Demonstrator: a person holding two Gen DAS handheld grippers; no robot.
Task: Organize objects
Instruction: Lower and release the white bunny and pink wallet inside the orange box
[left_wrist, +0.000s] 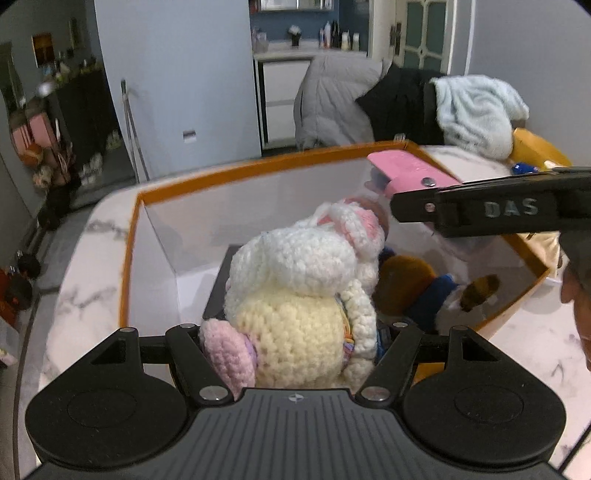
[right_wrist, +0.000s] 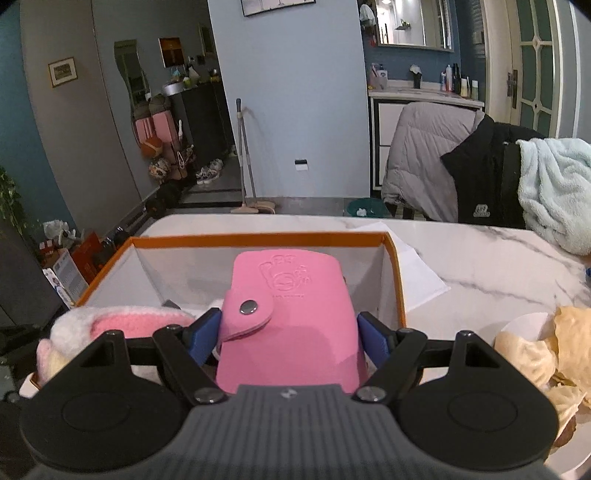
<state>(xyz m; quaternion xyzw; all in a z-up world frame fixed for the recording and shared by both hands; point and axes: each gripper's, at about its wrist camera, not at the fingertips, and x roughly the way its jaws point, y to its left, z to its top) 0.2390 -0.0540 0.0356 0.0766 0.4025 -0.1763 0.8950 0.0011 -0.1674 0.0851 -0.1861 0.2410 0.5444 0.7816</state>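
Observation:
My left gripper (left_wrist: 291, 332) is shut on a crocheted white, cream and pink bunny toy (left_wrist: 295, 295) and holds it inside the orange-rimmed white box (left_wrist: 129, 236). My right gripper (right_wrist: 288, 332) is shut on a pink snap-button pouch (right_wrist: 291, 314) above the same box (right_wrist: 258, 236). In the left wrist view the pouch (left_wrist: 410, 171) and the right gripper's black arm (left_wrist: 498, 210) hang over the box's right side. The bunny's pink ear (right_wrist: 129, 325) shows at the left of the right wrist view.
A brown and blue plush toy (left_wrist: 417, 288) and a dark flat item (left_wrist: 218, 295) lie in the box. The box stands on a white marble table (right_wrist: 480, 254). A plate (right_wrist: 524, 321) with crumpled yellow wrapping (right_wrist: 535, 354) is at the right. Jackets and a light blue blanket (right_wrist: 554, 192) hang behind.

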